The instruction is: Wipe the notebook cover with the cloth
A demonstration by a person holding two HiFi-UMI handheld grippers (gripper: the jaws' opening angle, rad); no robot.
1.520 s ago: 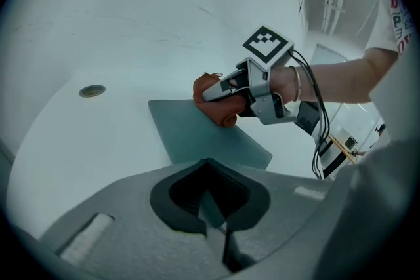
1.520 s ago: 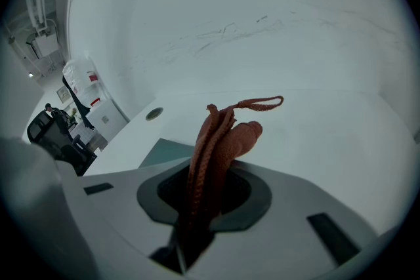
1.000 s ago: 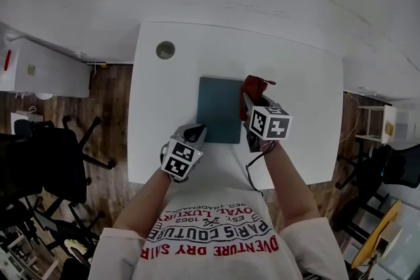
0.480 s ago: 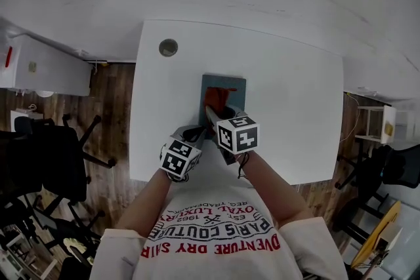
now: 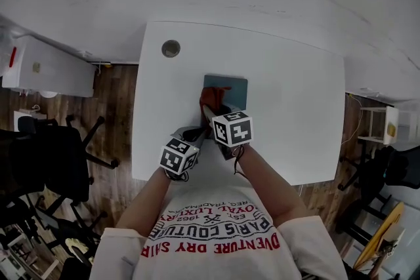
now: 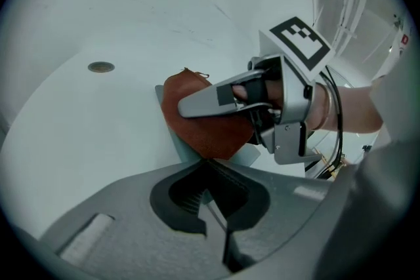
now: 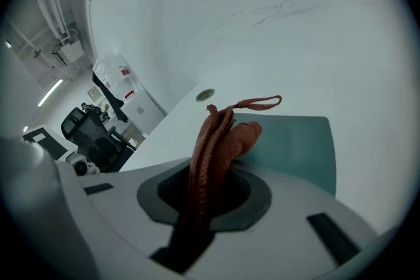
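A teal notebook (image 5: pixel 230 84) lies on the white table (image 5: pixel 295 95), and only its far part shows in the head view. My right gripper (image 5: pixel 215 109) is shut on a rust-red cloth (image 5: pixel 211 98) and holds it down on the notebook's left half. In the right gripper view the cloth (image 7: pixel 220 134) bunches up between the jaws over the notebook (image 7: pixel 295 141). My left gripper (image 5: pixel 197 134) is at the notebook's near left corner. In the left gripper view its jaws (image 6: pixel 209 166) stand together on the notebook's edge (image 6: pixel 178 144), just below the cloth (image 6: pixel 203 121).
A round cable hole (image 5: pixel 170 48) sits in the table's far left corner. A black office chair (image 5: pixel 59 160) and a white cabinet (image 5: pixel 46 69) stand on the wood floor to the left. The table's near edge runs just under both grippers.
My right gripper has carried the cloth from the notebook's right edge leftward across the cover to its left half. The left gripper has stayed at the near corner.
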